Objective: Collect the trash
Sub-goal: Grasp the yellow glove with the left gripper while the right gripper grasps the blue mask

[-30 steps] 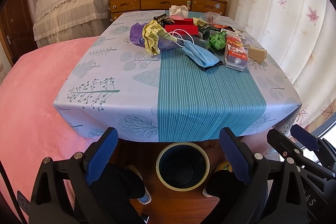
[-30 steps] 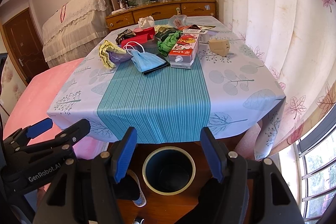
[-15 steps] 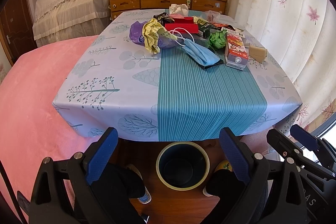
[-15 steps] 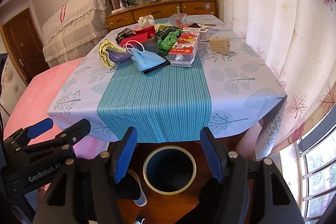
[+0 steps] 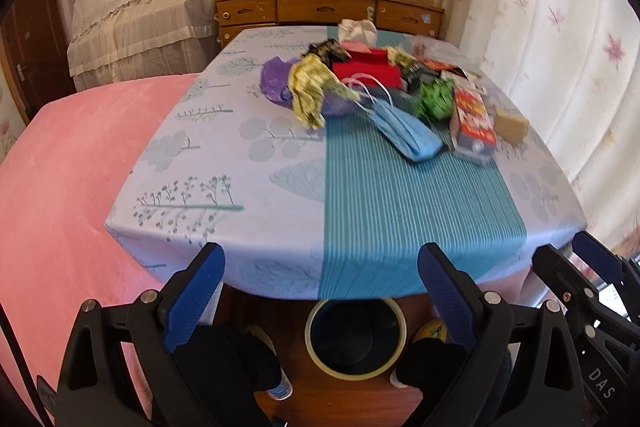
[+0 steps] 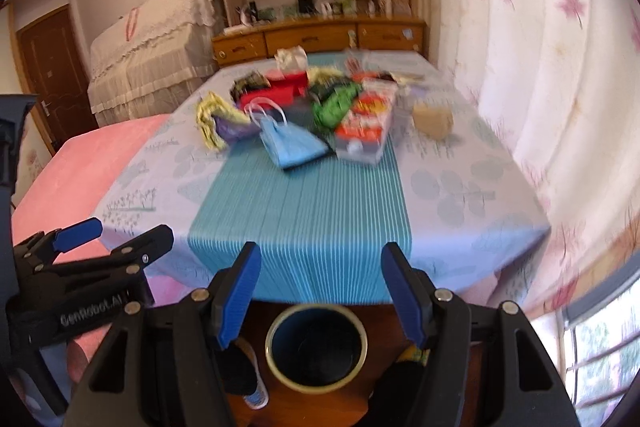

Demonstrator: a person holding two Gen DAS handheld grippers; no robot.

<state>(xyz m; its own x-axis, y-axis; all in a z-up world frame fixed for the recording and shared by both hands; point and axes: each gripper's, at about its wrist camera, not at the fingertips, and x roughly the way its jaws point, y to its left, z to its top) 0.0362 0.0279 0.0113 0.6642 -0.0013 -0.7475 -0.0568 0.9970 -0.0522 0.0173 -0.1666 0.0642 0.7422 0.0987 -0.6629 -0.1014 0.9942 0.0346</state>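
A pile of trash lies on the far half of the table [image 5: 280, 227]: a blue face mask [image 5: 404, 131] [image 6: 292, 147], a yellow wrapper [image 5: 312, 87] over a purple bag [image 5: 276, 79], a red box [image 5: 368, 67], a green wrapper [image 5: 436, 99] [image 6: 336, 103], a red drink carton [image 5: 472, 119] [image 6: 364, 123] and a tan block [image 5: 510, 123] [image 6: 432, 115]. A dark bin [image 5: 356, 339] [image 6: 316, 347] with a yellow rim stands on the floor below the near table edge. My left gripper [image 5: 320, 279] and right gripper [image 6: 320, 279] hang open above the bin, both with nothing between the fingers.
A pink bedspread [image 5: 60, 187] lies left of the table. A curtain [image 5: 560, 47] hangs along the right side. A wooden dresser [image 5: 328, 11] with bookshelves stands behind the table. The person's feet in dark socks [image 5: 240, 359] rest beside the bin.
Both grippers have moved forward and slightly up over the near table edge, so the table fills more of each view. Both stay open.
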